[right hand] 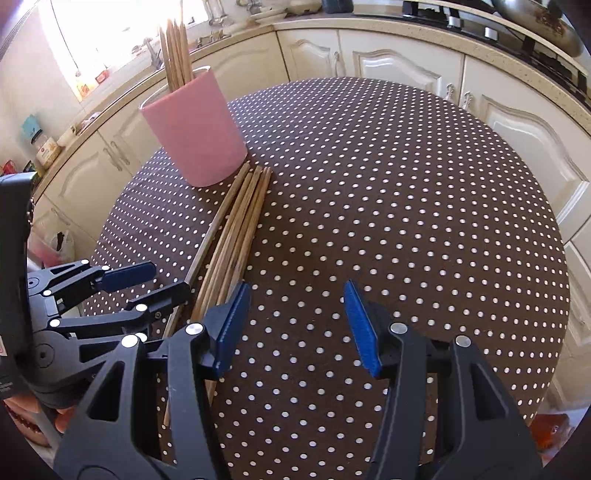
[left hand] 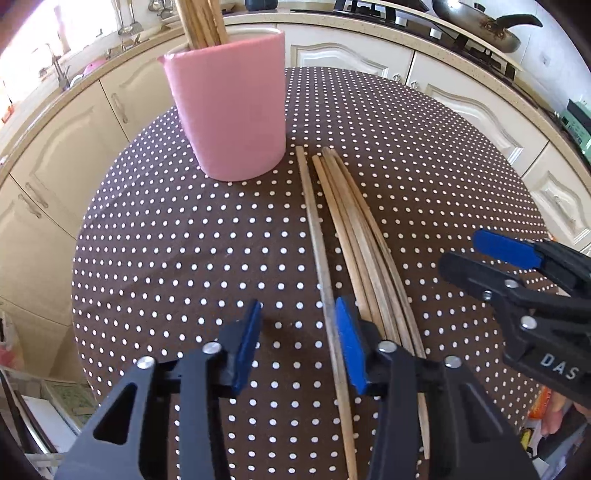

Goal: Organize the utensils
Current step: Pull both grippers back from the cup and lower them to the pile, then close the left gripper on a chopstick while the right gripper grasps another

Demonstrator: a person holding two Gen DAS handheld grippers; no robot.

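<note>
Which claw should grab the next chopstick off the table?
Left. The left claw is open, with the lone chopstick between its fingers; the right claw is open over bare cloth beside the bundle.

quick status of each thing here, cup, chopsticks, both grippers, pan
pink cup: upright on the dotted tablecloth, holding chopsticks
chopsticks in cup: standing, tips up
loose chopsticks: lying flat in a bundle beside the cup
left gripper: open, empty, one chopstick between its fingers
right gripper: open, empty, beside the bundle
frying pan: on the stove

Black tongs (left hand: 297,345), blue pads (left hand: 349,347)
</note>
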